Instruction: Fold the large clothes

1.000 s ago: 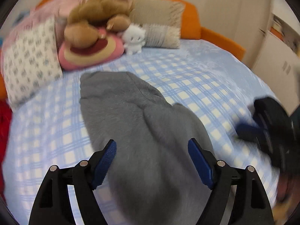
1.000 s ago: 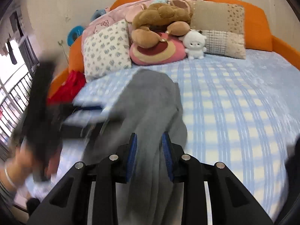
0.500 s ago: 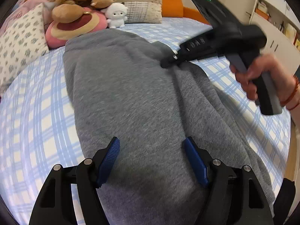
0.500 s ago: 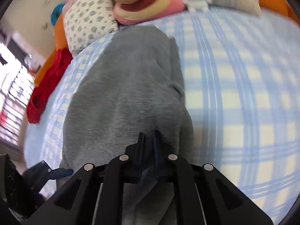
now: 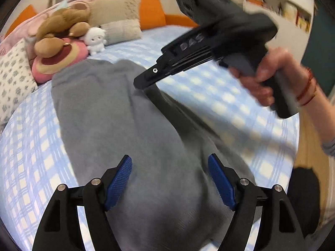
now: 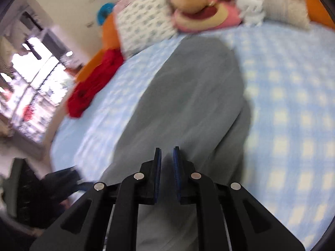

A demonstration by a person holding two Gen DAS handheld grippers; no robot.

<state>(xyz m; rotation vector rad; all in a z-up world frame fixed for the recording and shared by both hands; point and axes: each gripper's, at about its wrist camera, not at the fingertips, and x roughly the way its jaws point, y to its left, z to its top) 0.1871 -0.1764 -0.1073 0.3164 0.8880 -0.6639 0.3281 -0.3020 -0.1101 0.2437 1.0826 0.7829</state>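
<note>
A large grey garment lies lengthwise on the blue checked bed. It also shows in the right wrist view. My left gripper is open, its blue pads spread just above the near part of the garment. My right gripper is shut on a fold of the grey cloth and lifts its right edge. It appears in the left wrist view, held by a hand, with the cloth stretched down from its tip.
Pillows and plush toys line the orange headboard. A red cloth lies at the bed's left edge near a window. White cabinets stand on the right.
My right gripper has risen and pulled the garment's right edge up and toward the left. The left gripper stays open over the near part. Both views are blurred by motion.
</note>
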